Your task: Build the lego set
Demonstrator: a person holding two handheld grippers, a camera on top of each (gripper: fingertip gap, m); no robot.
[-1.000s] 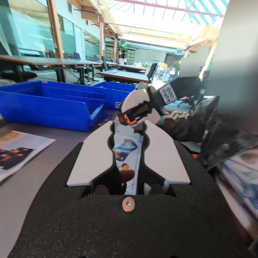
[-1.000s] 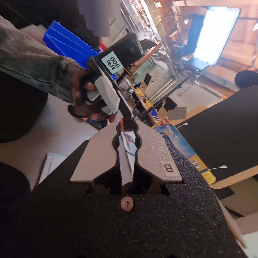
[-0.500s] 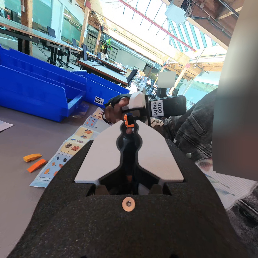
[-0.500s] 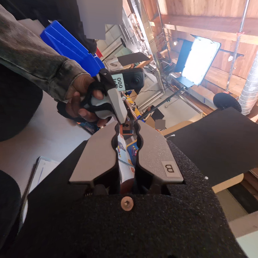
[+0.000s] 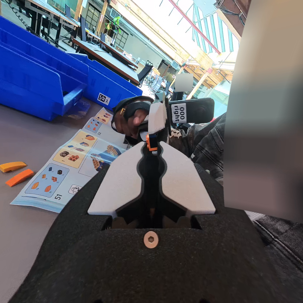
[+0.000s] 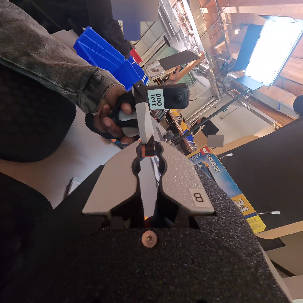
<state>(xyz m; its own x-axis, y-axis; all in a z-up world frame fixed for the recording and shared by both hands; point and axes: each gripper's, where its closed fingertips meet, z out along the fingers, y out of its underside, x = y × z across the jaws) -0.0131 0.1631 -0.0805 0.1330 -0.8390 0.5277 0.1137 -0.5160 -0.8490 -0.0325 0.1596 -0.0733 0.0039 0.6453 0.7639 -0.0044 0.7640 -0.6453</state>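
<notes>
blue bins (image 5: pixel 41 78) cut off left, brick assembly (image 5: pixel 151 144) mostly hidden by fingers (image 5: pixel 131 164)

Left claw (image 5: pixel 151 147) pinches orange-black brick cluster (image 5: pixel 151 145); right claw (image 5: pixel 155 131) grips opposite end

Bright skylight (image 5: pixel 188 24) glare, fisheye edges, slight blur.

Big open workshop hall. Pitched skylight roof (image 5: pixel 205 29) on timber beams, strong daylight, far right blown out. Wooden posts (image 5: pixel 78 9) far left. Rows of long brown-top desks (image 5: pixel 105 57) with dark office chairs (image 5: pixel 145 72) run into the distance. Grey tabletop (image 5: pixel 27 141) near. Right wrist view: wood-panelled wall (image 6: pixel 291 68), silver ducting (image 6: pixel 211 78), bright light panel (image 6: pixel 272 47) on a black stand.
</notes>
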